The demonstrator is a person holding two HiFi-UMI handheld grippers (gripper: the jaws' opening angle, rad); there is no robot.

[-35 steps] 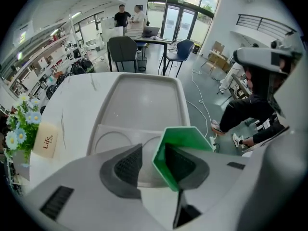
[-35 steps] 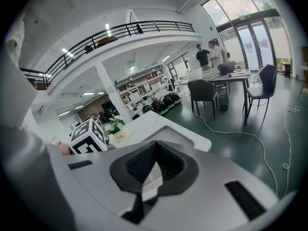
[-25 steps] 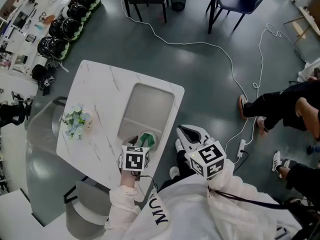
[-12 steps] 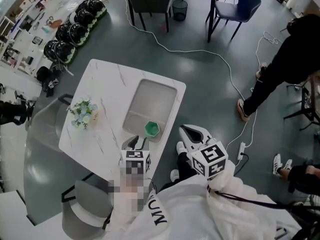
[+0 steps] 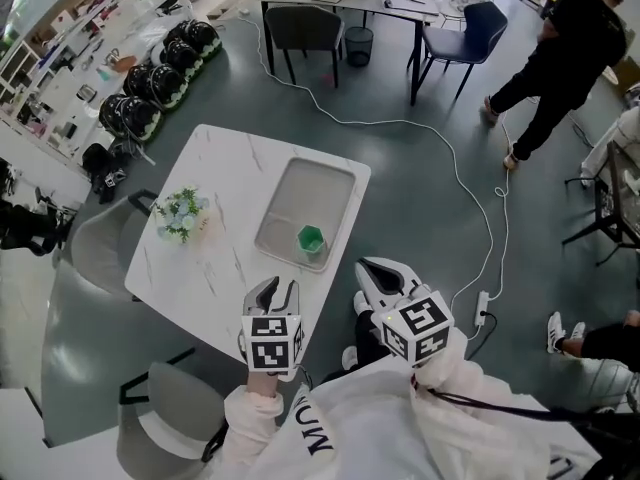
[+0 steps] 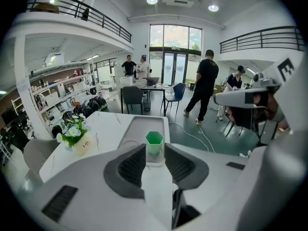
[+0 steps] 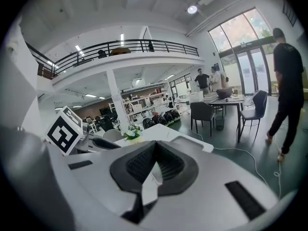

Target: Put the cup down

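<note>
Green and upright, one cup stands at the near end of the single grey tray on a white marble table. One flower pot sits well apart. The left gripper hovers at the table edge, jaws apart and empty. The right gripper has its jaws pressed together.

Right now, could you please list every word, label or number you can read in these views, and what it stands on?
"NUM", roughly: dark letters on the person's white top, upside down and partly hidden, so uncertain.
Flower pot label: too small to read.
Marker cubes: square patterns only, no words.
</note>
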